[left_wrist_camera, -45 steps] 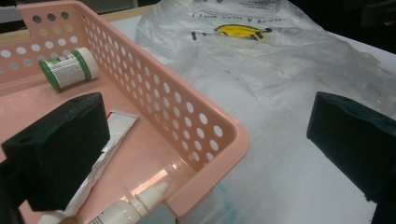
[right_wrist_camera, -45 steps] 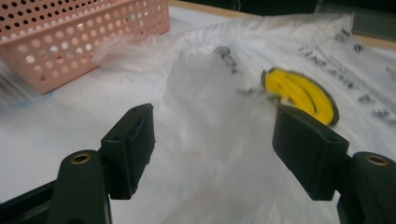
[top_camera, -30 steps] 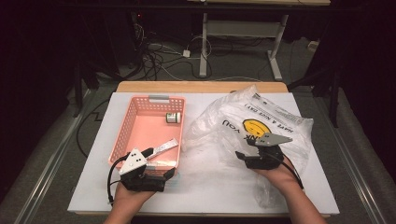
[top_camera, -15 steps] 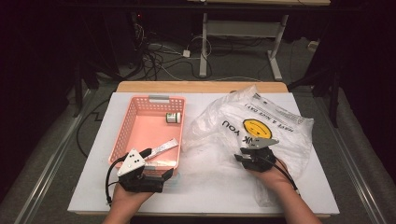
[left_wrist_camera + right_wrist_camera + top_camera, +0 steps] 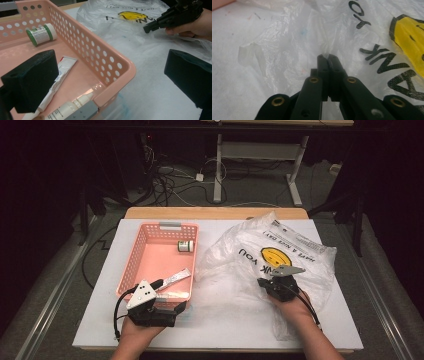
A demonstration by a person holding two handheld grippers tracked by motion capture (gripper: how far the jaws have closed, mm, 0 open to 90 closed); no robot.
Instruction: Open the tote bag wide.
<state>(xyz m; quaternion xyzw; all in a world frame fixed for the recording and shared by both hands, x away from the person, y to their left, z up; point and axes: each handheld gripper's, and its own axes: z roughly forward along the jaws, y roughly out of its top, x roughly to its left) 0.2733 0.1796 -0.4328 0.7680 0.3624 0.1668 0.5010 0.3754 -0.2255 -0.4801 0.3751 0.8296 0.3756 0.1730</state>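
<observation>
Right claw (image 5: 328, 57) has just squeezed shut, and its two black jaws pinch a fold of the clear plastic bag (image 5: 250, 255). On the table, that bag lies at about 3 o'clock from the pink basket (image 5: 131, 265), and it touches the basket's side. It has a yellow smiley face (image 5: 276, 255) and black letters on it. The right hand (image 5: 292, 307) rests on the bag at the bag's 6 o'clock edge. Left claw (image 5: 110, 82) is wide open, with one jaw over the basket and one over the bag, and the basket's near corner sits between them. Inside the basket lie a little green and white bottle (image 5: 41, 33), a white tube (image 5: 58, 75) and a small white dropper bottle (image 5: 68, 107).
</observation>
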